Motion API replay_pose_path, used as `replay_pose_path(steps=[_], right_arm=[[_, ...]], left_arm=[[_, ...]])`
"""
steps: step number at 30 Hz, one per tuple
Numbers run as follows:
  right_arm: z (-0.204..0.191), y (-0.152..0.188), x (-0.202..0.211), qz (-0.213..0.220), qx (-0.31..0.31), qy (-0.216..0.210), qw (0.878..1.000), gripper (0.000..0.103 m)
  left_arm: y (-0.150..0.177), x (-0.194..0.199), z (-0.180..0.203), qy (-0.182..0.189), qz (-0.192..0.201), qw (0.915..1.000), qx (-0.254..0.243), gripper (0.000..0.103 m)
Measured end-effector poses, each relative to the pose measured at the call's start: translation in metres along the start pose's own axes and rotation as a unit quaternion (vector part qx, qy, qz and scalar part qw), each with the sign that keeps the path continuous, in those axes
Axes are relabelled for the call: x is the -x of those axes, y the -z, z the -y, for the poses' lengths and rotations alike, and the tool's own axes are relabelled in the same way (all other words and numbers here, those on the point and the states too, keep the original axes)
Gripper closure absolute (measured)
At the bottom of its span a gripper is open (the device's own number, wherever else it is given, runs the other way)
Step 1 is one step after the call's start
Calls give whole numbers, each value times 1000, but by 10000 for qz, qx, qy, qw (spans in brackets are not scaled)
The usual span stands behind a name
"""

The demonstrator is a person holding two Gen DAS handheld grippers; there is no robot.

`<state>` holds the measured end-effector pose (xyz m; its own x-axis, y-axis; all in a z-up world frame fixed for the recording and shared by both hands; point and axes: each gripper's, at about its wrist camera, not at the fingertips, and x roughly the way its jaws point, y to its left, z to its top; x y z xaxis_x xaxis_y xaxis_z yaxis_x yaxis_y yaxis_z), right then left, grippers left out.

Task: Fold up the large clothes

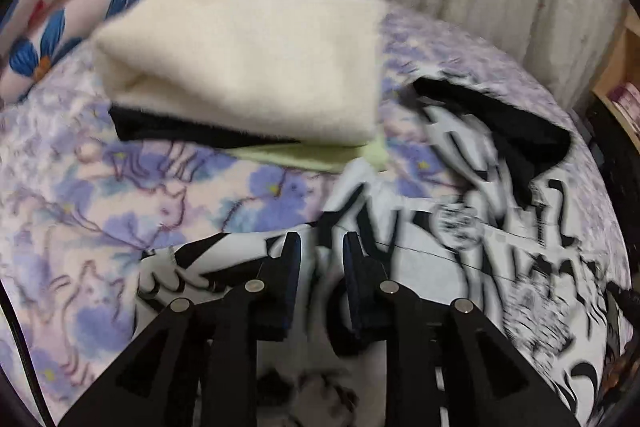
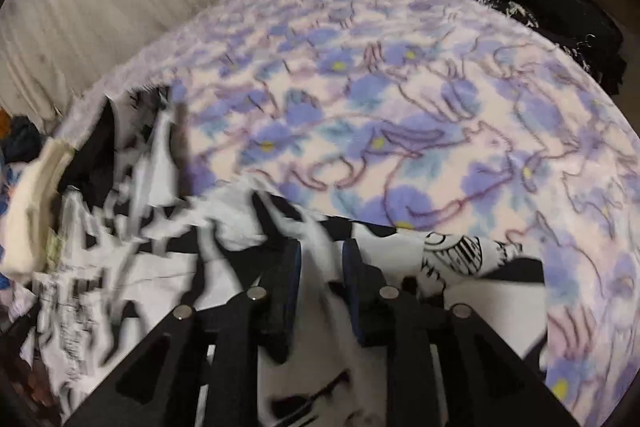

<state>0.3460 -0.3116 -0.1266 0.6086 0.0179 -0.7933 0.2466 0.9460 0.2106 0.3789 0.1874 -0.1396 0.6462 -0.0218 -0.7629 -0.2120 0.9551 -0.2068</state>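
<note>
Garment in hand is a black-and-white printed shirt (image 1: pixel 460 247), spread crumpled on a purple floral fleece blanket (image 1: pixel 100 227) that covers the bed; in the right wrist view the same shirt (image 2: pixel 180 267) lies along the near edge with bare blanket (image 2: pixel 400 107) beyond it. We read this as the end of a fold or lay-down step: both claws sit low over the cloth with a gap showing between their pads. Left gripper (image 1: pixel 318 241) has its jaws slightly parted, white cloth visible in the gap, the pads apparently not pressing on it. Right gripper (image 2: pixel 320 247) likewise stands a little spread, with a ridge of shirt fabric rising between the jaws; we judge it released rather than pinched, though motion blur keeps us from certainty. Next move, as we judge it, calls for lifting both claws clear without dragging the cloth, then finding a fresh edge or hem to pinch for the following fold; the shirt looks thin and limp, so it may slide on the fleece. Counts: two grippers; one printed shirt being worked; one stack of folded items (image 1: pixel 240 67) behind it, with a cream fleece piece on top, a black layer and a pale green layer beneath, so three visible there; one flowered pillow (image 1: pixel 60 27) at far left.
</note>
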Motion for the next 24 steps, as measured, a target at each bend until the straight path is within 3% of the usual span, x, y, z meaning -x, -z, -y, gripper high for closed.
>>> replay_pose_path(steps=[3,5,9,11,13,16,21,22,24], right_arm=[[-34,15,21,231,466,-67,9986,58],[-64,31,30,110,802,-629,9947,58],[-117,60,38,83,1520,-925,9840,58],[-133,70,30,-105,1730,-1054,9792,58],[-136,76,12,-291,1872,-879,9779,58],[-109,69,-4,-294,1759,-614,9820,62],[-7,32,-10,8,1058,663,9922,63],[13,26,-11,-79,824,492,9954,83],[46,18,-9,-282,288,106,9991,103]], left_arm=[[12,31,23,168,239,9988,-385,83],[25,45,46,377,188,9972,-613,83],[49,51,78,735,-71,9934,-876,83],[60,40,92,677,-244,9919,-1050,83],[69,22,98,451,-376,9909,-1208,83],[69,-1,88,217,-647,9908,-1170,89],[42,-7,50,-51,-634,9948,-801,99],[38,-6,42,-134,-603,9954,-731,100],[31,-9,27,-229,-616,9962,-579,100]])
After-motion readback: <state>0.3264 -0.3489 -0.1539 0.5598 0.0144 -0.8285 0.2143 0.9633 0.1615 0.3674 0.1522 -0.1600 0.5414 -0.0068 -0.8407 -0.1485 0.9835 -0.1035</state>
